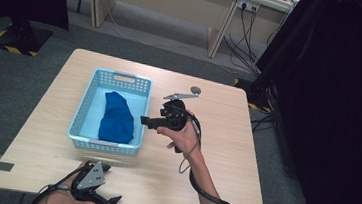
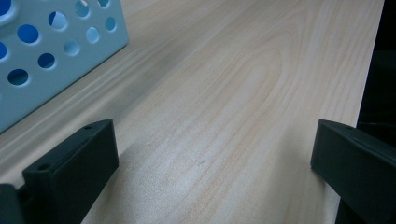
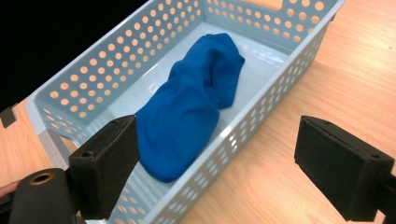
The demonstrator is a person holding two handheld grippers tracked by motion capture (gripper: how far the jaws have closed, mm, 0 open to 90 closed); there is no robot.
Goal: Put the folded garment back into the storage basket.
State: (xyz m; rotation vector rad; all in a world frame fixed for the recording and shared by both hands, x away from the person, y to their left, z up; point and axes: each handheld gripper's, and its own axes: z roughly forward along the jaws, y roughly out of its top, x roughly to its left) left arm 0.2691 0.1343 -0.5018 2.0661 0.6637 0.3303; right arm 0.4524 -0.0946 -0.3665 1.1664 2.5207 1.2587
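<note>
A bunched blue cloth lies inside a light blue perforated basket on the left half of the wooden table. My right gripper hovers just right of the basket, pointing left at it, open with nothing between its jaws. My left gripper rests at the table's front edge, below the basket, open over bare wood. A corner of the basket sits at the upper left of the left gripper view.
The wooden table has bare room right of and in front of the basket. A small round disc lies near the far edge. Desks, cables and dark equipment stand on the grey floor behind and to the right.
</note>
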